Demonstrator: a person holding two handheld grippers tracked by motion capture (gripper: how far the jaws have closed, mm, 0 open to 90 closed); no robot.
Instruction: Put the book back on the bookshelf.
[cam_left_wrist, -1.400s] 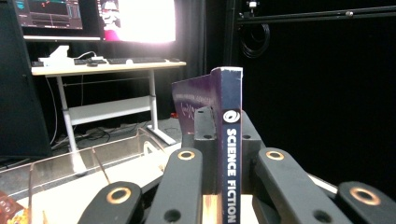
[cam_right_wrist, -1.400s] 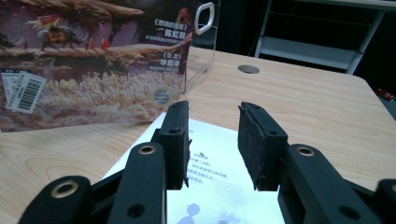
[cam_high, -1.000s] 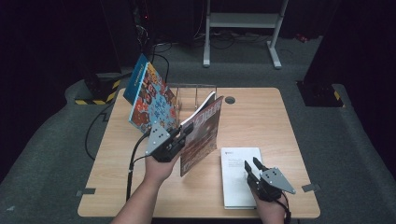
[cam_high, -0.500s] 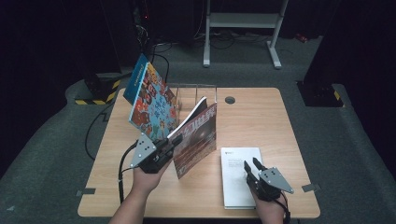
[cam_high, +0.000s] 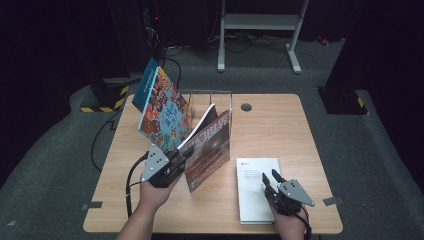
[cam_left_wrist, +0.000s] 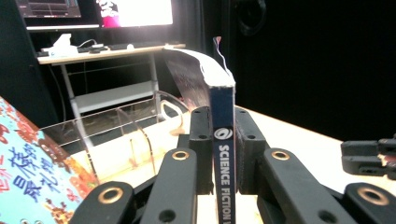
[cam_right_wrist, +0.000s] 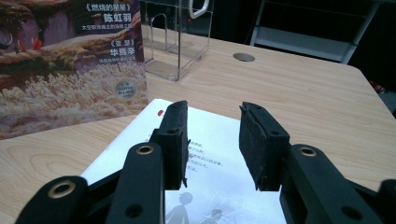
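On the tabletop (cam_high: 280, 125) three books showed. One, a magazine (cam_high: 210, 150), stood on edge at frame centre, its spine clamped between the fingers (cam_left_wrist: 201, 140) of the left gripper (cam_high: 175, 162), whose grip had just slackened slightly. A second, colourful book (cam_high: 162, 107) leaned in the one clear rack (cam_high: 212, 100) at upper left. The third, a white booklet (cam_high: 255, 185), lay flat at lower right. Over it hung the right gripper (cam_high: 270, 181), fingers (cam_right_wrist: 261, 144) parted, nothing between them. Two hands held the two grippers.

Bright table (cam_high: 280, 125), dark surroundings, soft focus.
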